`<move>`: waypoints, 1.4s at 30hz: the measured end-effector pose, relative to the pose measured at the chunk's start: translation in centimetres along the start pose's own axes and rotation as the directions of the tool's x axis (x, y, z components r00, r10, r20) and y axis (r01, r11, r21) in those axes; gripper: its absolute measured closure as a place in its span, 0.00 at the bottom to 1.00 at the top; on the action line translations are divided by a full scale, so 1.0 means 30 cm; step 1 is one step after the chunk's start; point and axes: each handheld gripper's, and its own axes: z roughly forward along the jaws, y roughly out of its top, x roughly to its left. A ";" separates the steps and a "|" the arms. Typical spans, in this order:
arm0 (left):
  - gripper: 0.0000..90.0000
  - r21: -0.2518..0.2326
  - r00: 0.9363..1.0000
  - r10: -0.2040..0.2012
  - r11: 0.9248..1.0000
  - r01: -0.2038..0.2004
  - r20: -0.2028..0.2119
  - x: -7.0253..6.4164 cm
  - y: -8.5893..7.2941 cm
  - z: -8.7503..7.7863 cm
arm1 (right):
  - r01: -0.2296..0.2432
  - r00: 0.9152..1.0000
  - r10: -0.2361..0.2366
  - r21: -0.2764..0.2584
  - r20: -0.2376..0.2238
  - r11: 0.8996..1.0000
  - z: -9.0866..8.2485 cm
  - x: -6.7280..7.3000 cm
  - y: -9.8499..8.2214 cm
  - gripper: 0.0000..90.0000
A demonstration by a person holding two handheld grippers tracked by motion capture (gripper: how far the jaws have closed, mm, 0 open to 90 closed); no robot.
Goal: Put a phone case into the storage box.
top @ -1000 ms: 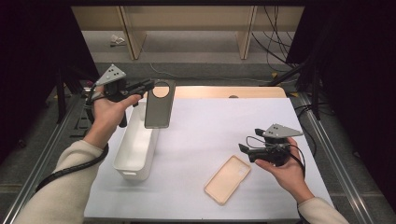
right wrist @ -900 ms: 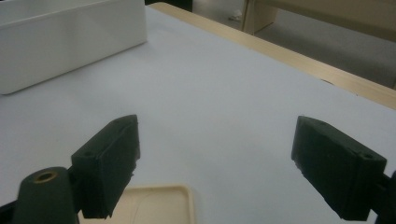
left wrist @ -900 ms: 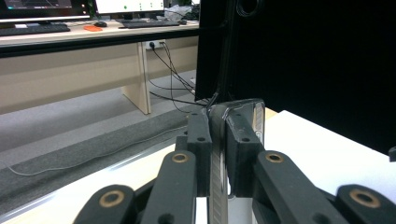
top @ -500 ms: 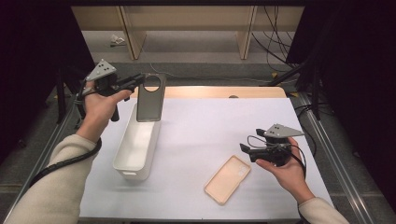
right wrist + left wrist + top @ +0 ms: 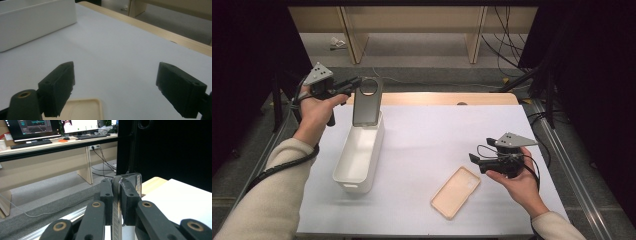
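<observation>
- Left gripper [image 5: 354, 83] clamped on dark grey phone case [image 5: 366, 102], upright over white plastic bin [image 5: 343, 165]; lowering in seems next.
- Right gripper [image 5: 477, 161] jaws apart, near beige phone case [image 5: 456, 191].

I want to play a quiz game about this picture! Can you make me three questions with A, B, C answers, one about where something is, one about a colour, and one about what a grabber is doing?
1. Where is the tan phone case?
A. Flat on the white table
B. Inside the bin
C. In a gripper

2. What colour is the bin?
A. Red
B. White
C. Black

3. How is the right gripper?
A. Shut on the tan case
B. Shut on the bin
C. Open, holding nothing

Answers:
1. A, it lies on the table just in front of the right gripper.
2. B, its long walls are plain white.
3. C, in the right gripper view its jaws stand wide apart; the left gripper is the one clamped on something, the dark phone case above the bin's far end.
</observation>
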 end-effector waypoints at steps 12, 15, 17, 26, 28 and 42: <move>0.90 0.013 1.000 -0.012 1.000 0.012 -0.014 0.047 -0.035 0.055 | -0.005 1.000 0.005 -0.005 0.001 1.000 0.003 -0.002 -0.002 0.18; 0.90 0.014 1.000 -0.020 1.000 0.020 -0.016 0.054 -0.043 0.062 | -0.005 1.000 0.005 -0.005 0.000 1.000 0.002 -0.003 -0.002 0.18; 0.90 0.019 0.999 -0.028 0.999 0.028 -0.020 0.062 -0.056 0.071 | -0.004 1.000 0.004 -0.009 -0.001 1.000 0.001 -0.004 -0.001 0.18; 0.90 0.033 0.999 -0.038 0.999 0.038 -0.020 0.076 -0.083 0.095 | -0.007 1.000 0.007 -0.011 -0.001 1.000 0.001 -0.004 -0.001 0.18; 0.90 0.035 0.999 -0.039 0.999 0.039 -0.019 0.078 -0.086 0.099 | -0.008 1.000 0.008 -0.011 -0.001 1.000 0.001 -0.005 -0.001 0.18; 0.90 0.050 0.999 -0.047 0.998 0.048 -0.026 0.098 -0.115 0.116 | -0.004 1.000 0.004 -0.002 -0.006 1.000 0.004 -0.004 -0.003 0.18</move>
